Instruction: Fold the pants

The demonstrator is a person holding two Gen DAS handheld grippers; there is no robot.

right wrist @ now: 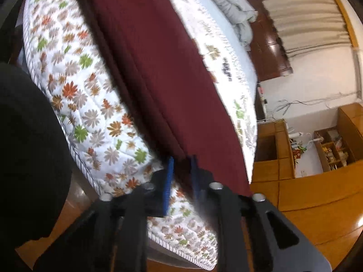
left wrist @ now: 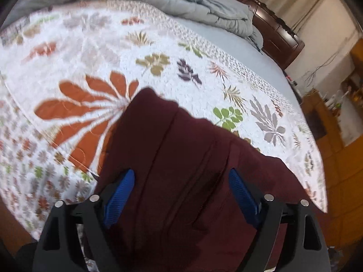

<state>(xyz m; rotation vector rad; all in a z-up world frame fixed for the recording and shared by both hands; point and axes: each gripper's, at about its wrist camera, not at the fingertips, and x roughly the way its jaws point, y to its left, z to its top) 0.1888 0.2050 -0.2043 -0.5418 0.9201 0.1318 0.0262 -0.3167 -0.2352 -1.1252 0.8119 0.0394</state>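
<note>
From the left wrist, dark maroon knit pants are seen lying on a white floral quilted bedspread; the left gripper is spread wide above them. From the right wrist, the right gripper is seen pinching the pants' edge.

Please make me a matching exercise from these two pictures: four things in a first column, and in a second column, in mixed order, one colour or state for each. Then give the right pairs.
Column one:
1. pants
2. left gripper
3. right gripper
4. comforter

Column two:
A. grey, bunched up at the far end of the bed
B. dark red, lying on the flowered quilt
C. pads close together on a fold of cloth
D. wide open above the cloth

Pairs: 1-B, 2-D, 3-C, 4-A
</note>
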